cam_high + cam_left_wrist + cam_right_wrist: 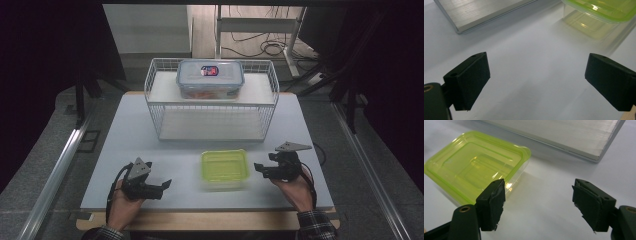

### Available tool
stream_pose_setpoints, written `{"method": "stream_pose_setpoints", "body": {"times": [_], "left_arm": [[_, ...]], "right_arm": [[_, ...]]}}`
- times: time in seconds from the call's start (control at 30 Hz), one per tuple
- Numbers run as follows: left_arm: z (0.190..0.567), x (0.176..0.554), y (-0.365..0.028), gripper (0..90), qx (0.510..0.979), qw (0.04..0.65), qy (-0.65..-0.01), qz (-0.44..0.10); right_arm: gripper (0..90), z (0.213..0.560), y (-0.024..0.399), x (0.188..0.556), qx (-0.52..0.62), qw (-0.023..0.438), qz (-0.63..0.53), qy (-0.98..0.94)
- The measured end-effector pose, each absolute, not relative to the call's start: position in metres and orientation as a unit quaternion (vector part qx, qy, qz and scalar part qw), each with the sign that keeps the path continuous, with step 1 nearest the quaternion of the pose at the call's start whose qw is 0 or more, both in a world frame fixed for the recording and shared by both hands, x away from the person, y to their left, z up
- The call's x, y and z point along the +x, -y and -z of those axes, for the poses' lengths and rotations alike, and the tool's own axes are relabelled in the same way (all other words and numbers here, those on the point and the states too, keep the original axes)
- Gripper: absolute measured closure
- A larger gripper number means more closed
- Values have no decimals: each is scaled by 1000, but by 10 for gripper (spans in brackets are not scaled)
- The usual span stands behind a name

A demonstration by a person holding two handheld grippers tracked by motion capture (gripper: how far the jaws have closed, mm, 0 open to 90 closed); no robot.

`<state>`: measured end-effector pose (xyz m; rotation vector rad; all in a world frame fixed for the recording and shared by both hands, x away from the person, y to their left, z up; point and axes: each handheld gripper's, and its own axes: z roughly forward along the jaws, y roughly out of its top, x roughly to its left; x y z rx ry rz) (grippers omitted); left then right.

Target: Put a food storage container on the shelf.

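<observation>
A clear tub with a lime-green lid (225, 167) sits on the white table, near the front and midway between my two grippers. My left gripper (167, 184) lies low at the tub's left, pointing toward it, jaws wide open over bare table (536, 82); the tub (599, 15) lies ahead of it at the upper right. My right gripper (259, 167) is just off the tub's right side. Its jaws (539, 205) stand open with nothing between them, and the tub (476, 167) lies beyond the left pad, apart from it.
A white wire basket rack (150, 80) stands at the back middle of the table. A blue-lidded clear box (210, 77) rests on its upper shelf. The rack's base board (564, 135) (481, 12) lies just behind the green-lidded tub. A person's hands hold both grippers at the front edge.
</observation>
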<state>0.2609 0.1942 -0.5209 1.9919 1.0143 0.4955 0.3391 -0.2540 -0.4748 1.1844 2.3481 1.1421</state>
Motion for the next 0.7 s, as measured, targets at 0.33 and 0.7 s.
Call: {"method": "stream_pose_setpoints", "body": {"times": [0.33,0.7], "left_arm": [[521,261,-193,60,794,410,-402,-200],[522,261,-191,60,797,406,-398,-203]], "right_arm": [[371,471,248,335,417,111,-419,-799],[426,479,242,340,423,67,-424,-798]]}}
